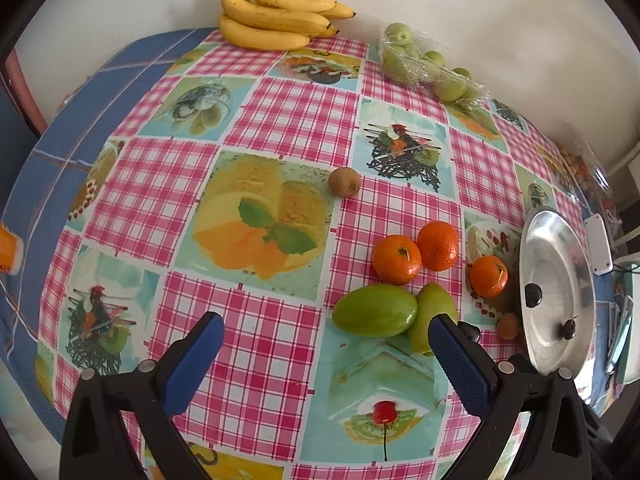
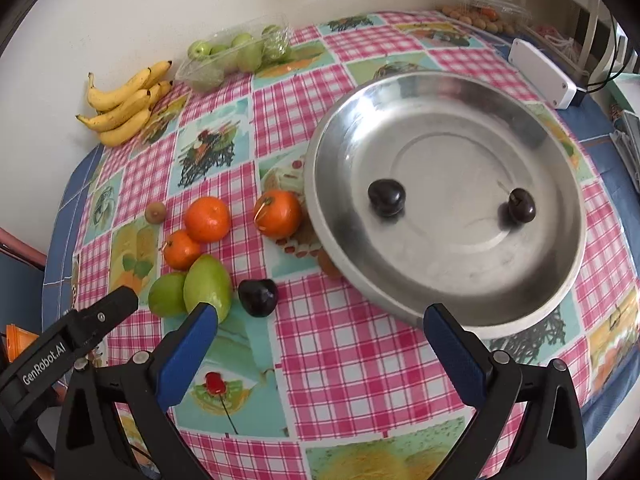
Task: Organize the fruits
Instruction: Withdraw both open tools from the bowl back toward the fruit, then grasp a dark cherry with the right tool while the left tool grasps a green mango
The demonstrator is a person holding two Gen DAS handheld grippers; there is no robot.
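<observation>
Bench (image 2: 320, 360) covered with a pink-check cloth printed with fruit panels. Left tongs (image 1: 326, 330) jaws spread wide, nothing between them, held above the near bench; right tongs (image 2: 320, 314) likewise spread wide and empty. Steel dish (image 2: 552, 304) sits right of centre in the right wrist view, its near rim just beyond the right tongs' right finger; it holds two dark cherries (image 2: 386, 197), well apart from each other. A third dark cherry (image 2: 258, 297) lies on the cloth just beyond the gap of the right tongs, toward the left finger, outside the dish. Two green mangoes (image 2: 207, 286) lie touching, immediately left of that cherry; in the left wrist view the mangoes (image 1: 375, 316) sit just beyond the left tongs' right finger, which overlaps the nearer one. Three oranges (image 2: 207, 219) lie beyond the mangoes, two of them touching, the third beside the dish's left rim. A kiwi (image 1: 344, 182) sits alone, farther out. Bananas (image 1: 272, 12) and a clear pack of green fruit (image 1: 424, 64) rest at the far edge against the wall. A small brownish fruit (image 1: 508, 325) lies against the dish rim; kind unclear.
</observation>
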